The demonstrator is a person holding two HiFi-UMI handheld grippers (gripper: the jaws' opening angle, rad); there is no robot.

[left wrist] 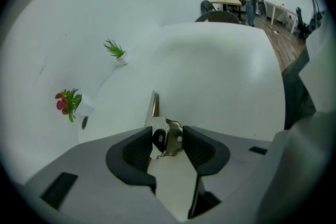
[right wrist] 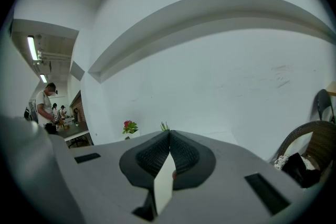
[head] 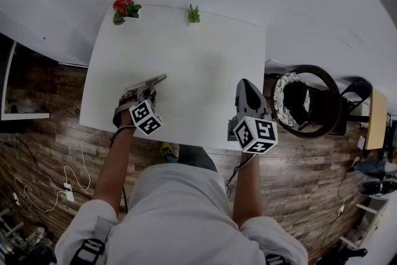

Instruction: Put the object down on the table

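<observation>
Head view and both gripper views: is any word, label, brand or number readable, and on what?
No readable text in any view.
The black-and-white marker cubes, left and right: square patterns only, no letters or digits.
The silver metal tool with black knob: no print visible.

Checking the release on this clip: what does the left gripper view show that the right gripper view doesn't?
Only the left gripper view: the left gripper with its fingers apart, a metal tool between them, and the white table spreading out beyond. Only the right gripper view: the right gripper, its fingers shut on nothing, and a side corridor with ceiling lights. Both: the red flowers and the small green plant by the white wall.
</observation>
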